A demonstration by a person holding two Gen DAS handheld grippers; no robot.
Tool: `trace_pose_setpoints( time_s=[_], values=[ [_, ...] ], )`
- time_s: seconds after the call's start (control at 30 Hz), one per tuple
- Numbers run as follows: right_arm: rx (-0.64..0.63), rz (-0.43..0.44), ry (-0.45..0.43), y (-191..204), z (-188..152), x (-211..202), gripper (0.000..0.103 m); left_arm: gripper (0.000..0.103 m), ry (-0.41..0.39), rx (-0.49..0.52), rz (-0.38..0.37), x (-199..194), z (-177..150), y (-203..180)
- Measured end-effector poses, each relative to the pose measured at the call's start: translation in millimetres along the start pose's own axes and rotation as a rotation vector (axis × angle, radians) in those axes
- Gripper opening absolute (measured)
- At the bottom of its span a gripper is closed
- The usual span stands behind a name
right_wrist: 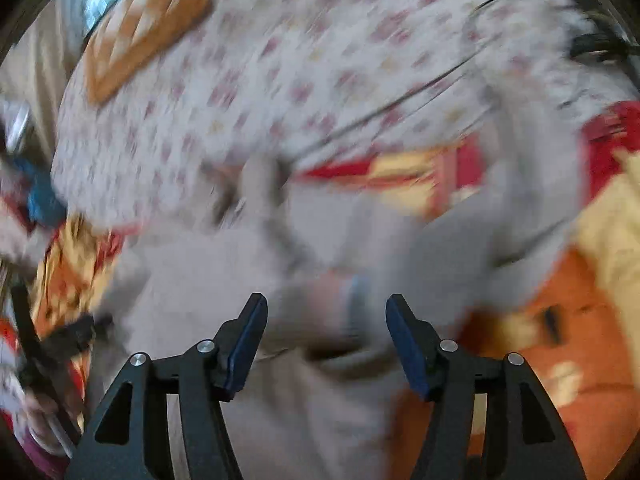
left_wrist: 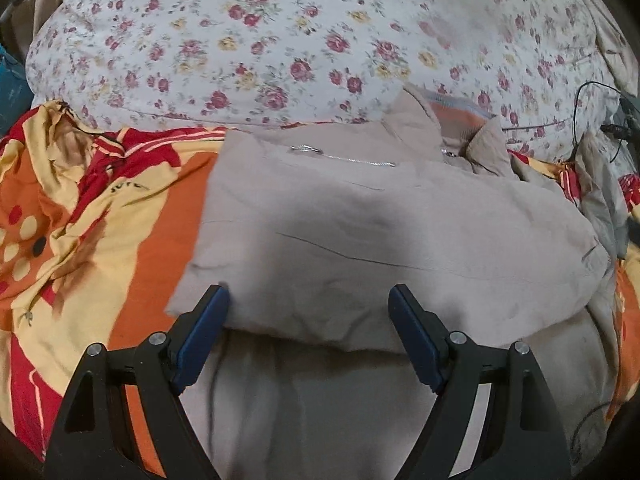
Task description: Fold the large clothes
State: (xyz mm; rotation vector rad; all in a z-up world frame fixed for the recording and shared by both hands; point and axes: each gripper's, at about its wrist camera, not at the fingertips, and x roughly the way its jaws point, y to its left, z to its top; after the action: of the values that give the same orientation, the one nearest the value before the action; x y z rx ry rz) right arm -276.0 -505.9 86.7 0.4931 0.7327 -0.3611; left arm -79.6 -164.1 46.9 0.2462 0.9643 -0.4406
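Here, closest to the left claw [left_wrist: 308, 312], the folded-over near edge of a beige zip-up jacket [left_wrist: 360, 220] lies directly between the wide-spread blue pads [left_wrist: 200, 336]; nothing is gripped, and the cloth passes under the gap rather than being pinched. The jacket sits on the bed, on an orange, red and yellow patterned sheet [left_wrist: 80, 208], with one layer already doubled over another. Its long axis runs away from this claw, from the near fold up to the collar [left_wrist: 440, 128] and the silver zipper [left_wrist: 344, 158] at the far end, which almost touches the floral quilt [left_wrist: 280, 40] heaped along the far edge of the bed.

The right claw [right_wrist: 326, 340] also stands open and empty, its view heavily blurred. Beige cloth lies below and ahead of it, with bare sheet to its right.

In my judgement the left claw is better placed: the jacket's near edge is straight ahead of it, so a short dip and a pinch would take the hem for a fold towards the collar.
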Motion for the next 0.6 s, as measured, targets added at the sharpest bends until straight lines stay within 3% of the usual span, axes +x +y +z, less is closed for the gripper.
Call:
trace_pose_setpoints(
  time_s=[0.2,0.33,0.4,0.43,0.47,0.5,0.53,0.6],
  values=[
    [0.13,-0.323,-0.066,-84,53,7,0.069,0.083,0.024,0.02,0.008,13,-2,-11],
    [0.201,-0.372,-0.008,-120,77,48,0.069,0.083,0.033,0.024,0.008,17,-2,-10],
    [0.203,-0.394,-0.021,-131,86,63,0.068,0.083,0.037,0.017,0.004,19,-2,-9],
    [0.195,-0.374,-0.032,-133,90,70,0.061,0.083,0.041,0.013,0.003,20,-1,-9],
    [0.191,-0.354,-0.039,-134,94,74,0.031,0.083,0.043,0.011,0.003,21,0,-8],
    [0.191,-0.353,-0.045,-135,96,73,0.012,0.083,0.045,0.008,0.003,22,0,-8],
    [0.202,-0.338,-0.078,-137,96,66,0.002,0.083,0.047,0.005,0.001,24,1,-8],
    [0.211,-0.275,-0.171,-142,97,42,0.002,0.083,0.046,0.005,0.0,25,2,-8]
  ],
)
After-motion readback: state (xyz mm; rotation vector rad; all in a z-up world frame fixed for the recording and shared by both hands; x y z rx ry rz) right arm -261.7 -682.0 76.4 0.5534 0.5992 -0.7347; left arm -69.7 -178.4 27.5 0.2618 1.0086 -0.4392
